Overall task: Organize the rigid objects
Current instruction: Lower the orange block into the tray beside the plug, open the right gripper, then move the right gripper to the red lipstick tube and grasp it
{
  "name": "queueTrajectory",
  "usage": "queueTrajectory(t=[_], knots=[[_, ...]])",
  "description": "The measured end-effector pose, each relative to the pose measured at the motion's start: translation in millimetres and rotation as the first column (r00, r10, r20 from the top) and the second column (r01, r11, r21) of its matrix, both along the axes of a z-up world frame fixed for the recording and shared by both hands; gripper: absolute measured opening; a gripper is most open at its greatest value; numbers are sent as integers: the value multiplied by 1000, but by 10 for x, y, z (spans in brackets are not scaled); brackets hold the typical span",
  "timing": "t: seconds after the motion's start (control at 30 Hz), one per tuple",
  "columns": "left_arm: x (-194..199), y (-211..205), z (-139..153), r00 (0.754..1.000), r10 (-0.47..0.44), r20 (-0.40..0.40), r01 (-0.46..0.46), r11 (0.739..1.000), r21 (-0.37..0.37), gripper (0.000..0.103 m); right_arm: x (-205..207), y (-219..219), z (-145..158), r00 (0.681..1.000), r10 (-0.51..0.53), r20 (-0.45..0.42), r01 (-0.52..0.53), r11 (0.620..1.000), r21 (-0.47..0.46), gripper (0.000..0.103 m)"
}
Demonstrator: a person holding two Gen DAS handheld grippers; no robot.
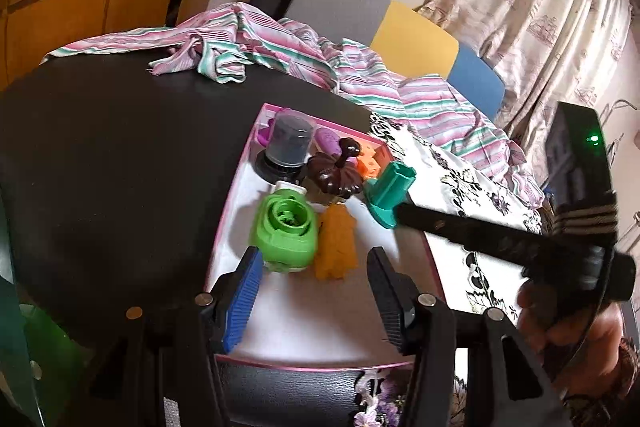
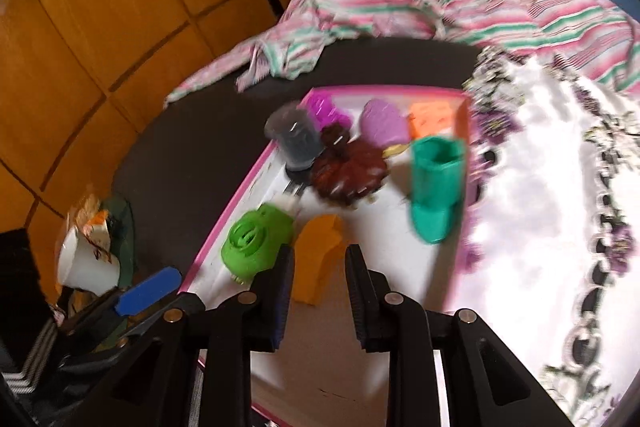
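Observation:
A pink-rimmed white tray on a black table holds plastic toys: a green round piece, an orange piece, a brown flower-shaped piece, a grey cup, a teal piece, and purple and orange pieces at the back. My left gripper is open just before the green and orange pieces. My right gripper is open with the orange piece's near end between its jaws; it shows blurred in the left wrist view, beside the teal piece.
A striped pink-green cloth lies at the table's back. A white floral cloth lies right of the tray. A white cup stands left of the tray. A wooden wardrobe is on the left.

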State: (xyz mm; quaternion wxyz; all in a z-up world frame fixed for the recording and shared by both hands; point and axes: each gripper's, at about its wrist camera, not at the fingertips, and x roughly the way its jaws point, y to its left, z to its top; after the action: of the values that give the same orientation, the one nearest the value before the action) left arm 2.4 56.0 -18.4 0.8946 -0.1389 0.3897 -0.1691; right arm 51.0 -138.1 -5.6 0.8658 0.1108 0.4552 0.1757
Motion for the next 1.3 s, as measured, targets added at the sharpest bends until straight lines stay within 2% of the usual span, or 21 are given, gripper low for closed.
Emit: queueTrajectory(t=[0.27, 0.43, 0.57, 0.7, 0.87, 1.0, 1.13, 1.23, 1.3], knots=[[-33, -305, 32, 996, -86, 5, 86, 996, 13, 54, -119, -858, 86, 986, -166, 20, 167, 986, -21, 29], [-57, -468, 63, 992, -129, 7, 129, 992, 16, 54, -194, -1432, 33, 957, -289, -4, 289, 957, -38, 29], [-94, -613, 111, 985, -170, 17, 169, 985, 22, 54, -281, -1865, 39, 925, -380, 1, 379, 923, -68, 38], [-122, -763, 127, 977, -211, 18, 210, 977, 34, 54, -373, -2357, 57, 866, -501, 1, 498, 861, -108, 40], [-166, -925, 141, 966, -257, 18, 256, 966, 47, 54, -529, -3120, 4, 748, -663, -24, 650, 740, -173, 41], [-194, -1026, 158, 960, -280, 17, 278, 959, 53, 54, -604, -3648, -112, 662, -748, -52, 718, 652, -244, 41], [-200, -1126, 173, 953, -301, 13, 300, 952, 59, 54, -635, -3935, -292, 613, -782, -109, 737, 616, -278, 41], [-209, -1209, 174, 948, -319, 9, 317, 946, 68, 54, -673, -4036, -391, 602, -788, -130, 740, 612, -279, 41], [-212, -1265, 166, 943, -332, 3, 331, 941, 71, 54, -666, -4053, -413, 602, -790, -114, 739, 606, -294, 41]])
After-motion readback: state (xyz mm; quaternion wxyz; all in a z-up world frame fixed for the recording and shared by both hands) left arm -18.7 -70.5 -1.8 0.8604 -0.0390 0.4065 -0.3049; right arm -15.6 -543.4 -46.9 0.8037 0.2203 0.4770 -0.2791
